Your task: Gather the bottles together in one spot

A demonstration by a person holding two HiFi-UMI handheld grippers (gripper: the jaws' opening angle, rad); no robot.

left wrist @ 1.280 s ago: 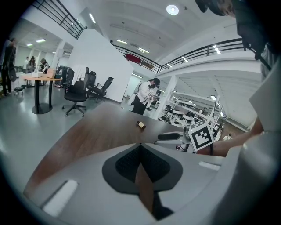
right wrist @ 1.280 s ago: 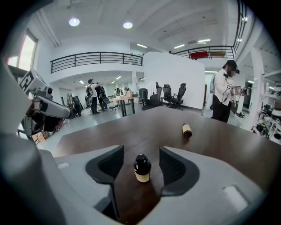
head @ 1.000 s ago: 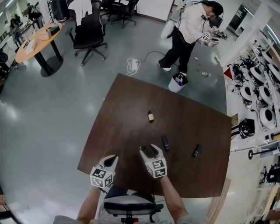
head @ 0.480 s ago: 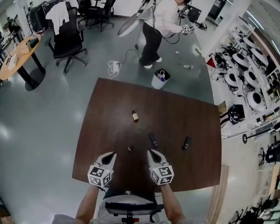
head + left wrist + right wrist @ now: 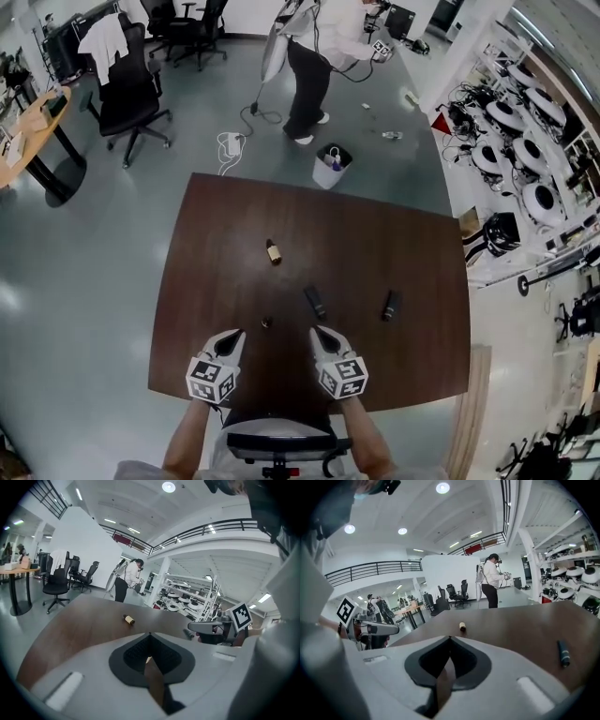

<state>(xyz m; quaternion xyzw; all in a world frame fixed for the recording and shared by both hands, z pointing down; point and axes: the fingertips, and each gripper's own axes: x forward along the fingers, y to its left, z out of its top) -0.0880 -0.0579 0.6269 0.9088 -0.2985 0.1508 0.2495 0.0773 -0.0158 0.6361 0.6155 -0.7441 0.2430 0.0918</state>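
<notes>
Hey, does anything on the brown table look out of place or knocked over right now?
The brown bottle, a dark bottle and a second dark bottle lie on their sides, scattered across the table. The small bottle near the front seems upright. No spill or damage shows.

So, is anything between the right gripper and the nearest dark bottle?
Nothing visible. Only bare table lies between the right gripper and that dark bottle; the small upright bottle stands off to the left, clear of the path.

Left hand-held gripper (image 5: 229,337) and right hand-held gripper (image 5: 320,334), jaws together, empty
</notes>
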